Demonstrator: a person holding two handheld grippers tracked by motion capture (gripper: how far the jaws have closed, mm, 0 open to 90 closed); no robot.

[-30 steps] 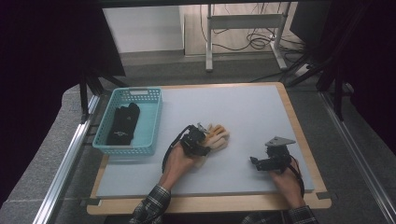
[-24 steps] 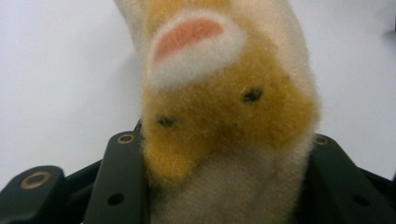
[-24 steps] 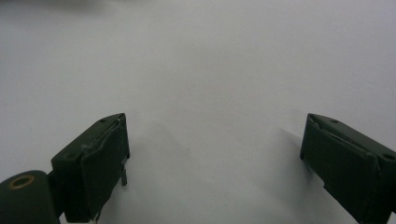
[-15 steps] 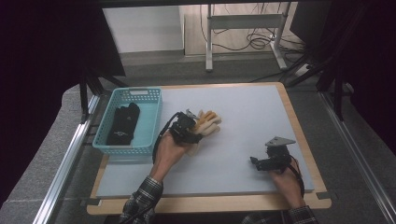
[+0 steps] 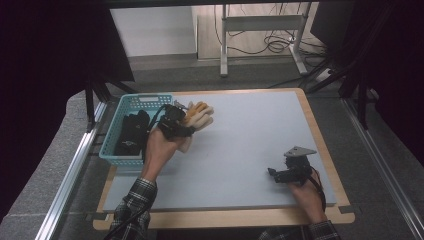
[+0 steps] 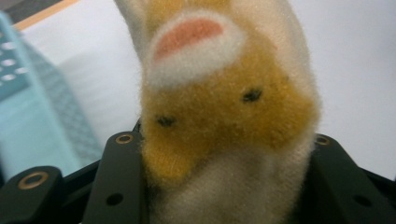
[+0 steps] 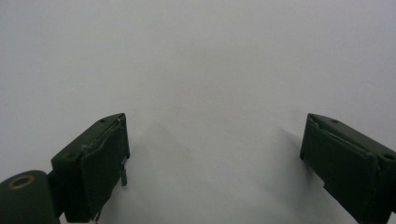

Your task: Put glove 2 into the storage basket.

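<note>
The left claw (image 5: 187, 121), pinching the fuzzy orange-and-cream plush toy (image 5: 198, 116), has carried it across the table (image 5: 250, 140) to beside the turquoise plastic basket (image 5: 131, 102); a drop-in looks near. The right claw (image 5: 274, 173) rests spread, empty.

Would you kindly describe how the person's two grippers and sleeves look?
Both the left gripper and the right gripper are black, with blocky jaws bearing brass-ringed screw holes. A grey three-cornered plate tops the right one. Both sleeves are dark plaid.
</note>
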